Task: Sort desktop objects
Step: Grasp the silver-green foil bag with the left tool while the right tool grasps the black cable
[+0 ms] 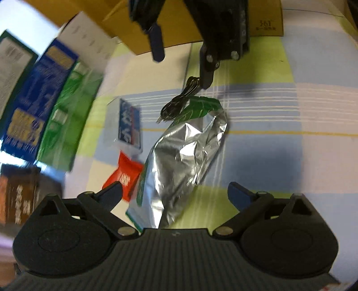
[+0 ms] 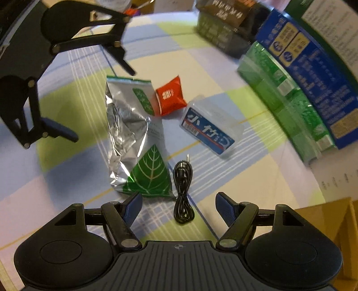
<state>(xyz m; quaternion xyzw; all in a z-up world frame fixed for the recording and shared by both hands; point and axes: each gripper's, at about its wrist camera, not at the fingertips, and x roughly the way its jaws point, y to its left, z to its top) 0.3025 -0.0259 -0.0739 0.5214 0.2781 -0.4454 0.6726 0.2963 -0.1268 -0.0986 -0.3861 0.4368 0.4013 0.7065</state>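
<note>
A crumpled silver foil bag (image 1: 185,154) with a green leaf print lies on the checked tablecloth. My left gripper (image 1: 174,192) is open, its fingers on either side of the bag's near end. A coiled black cable (image 2: 183,192) lies beside the bag's leaf end (image 2: 150,176), between the open fingers of my right gripper (image 2: 180,206). In the left wrist view the right gripper (image 1: 182,65) hangs over the cable (image 1: 179,103). A red packet (image 2: 171,97) and a clear box with a blue label (image 2: 209,129) lie next to the bag. The left gripper (image 2: 96,98) also shows in the right wrist view.
Upright blue (image 2: 313,73) and green (image 2: 286,105) cartons line one side of the cloth, with a brown carton (image 2: 226,11) further along. A cardboard box (image 1: 179,26) stands behind the right gripper. Bare checked cloth (image 1: 290,138) stretches to the right in the left wrist view.
</note>
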